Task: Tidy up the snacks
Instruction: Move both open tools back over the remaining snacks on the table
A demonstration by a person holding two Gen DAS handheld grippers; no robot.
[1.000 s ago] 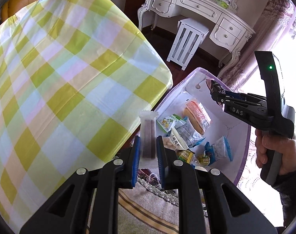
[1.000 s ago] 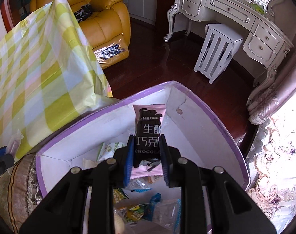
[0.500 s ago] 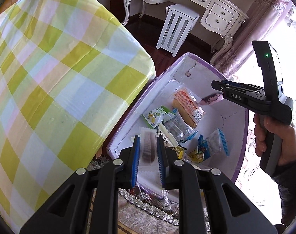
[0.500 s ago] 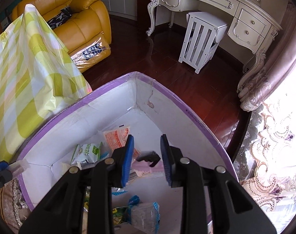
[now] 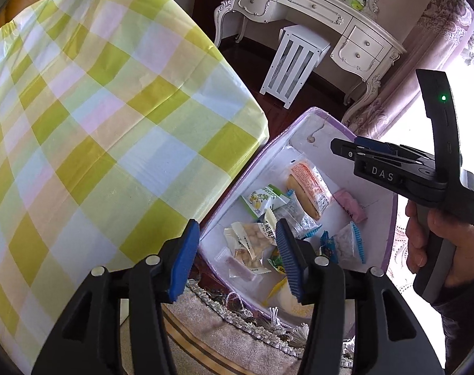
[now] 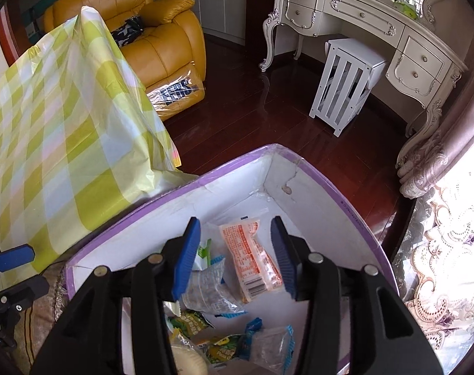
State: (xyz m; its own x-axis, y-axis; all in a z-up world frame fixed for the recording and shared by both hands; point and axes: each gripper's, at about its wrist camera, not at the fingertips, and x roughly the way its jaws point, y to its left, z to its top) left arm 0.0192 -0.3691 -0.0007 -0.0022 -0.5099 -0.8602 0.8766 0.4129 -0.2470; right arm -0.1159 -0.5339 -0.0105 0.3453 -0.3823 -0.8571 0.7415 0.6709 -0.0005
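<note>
A white box with a purple rim stands beside the table and holds several wrapped snacks. My left gripper hangs over its near corner. Its jaws are opening, with nothing between them. Below it lies a clear-wrapped brown snack. My right gripper hovers over the box's far half, its jaws also opening and empty. A pink chocolate pack lies on the box floor, beside an orange-and-white pack. The left gripper's fingers show at the right wrist view's left edge.
A table under a yellow chequered cloth borders the box on the left. A fringed rug lies below. Farther off stand a white stool, a white dressing table, a yellow armchair and curtains.
Both grippers have opened. The clear-wrapped snack dropped from the left one into the box, and the pink chocolate pack dropped from the right one. The left gripper moved from the table edge over the box.
</note>
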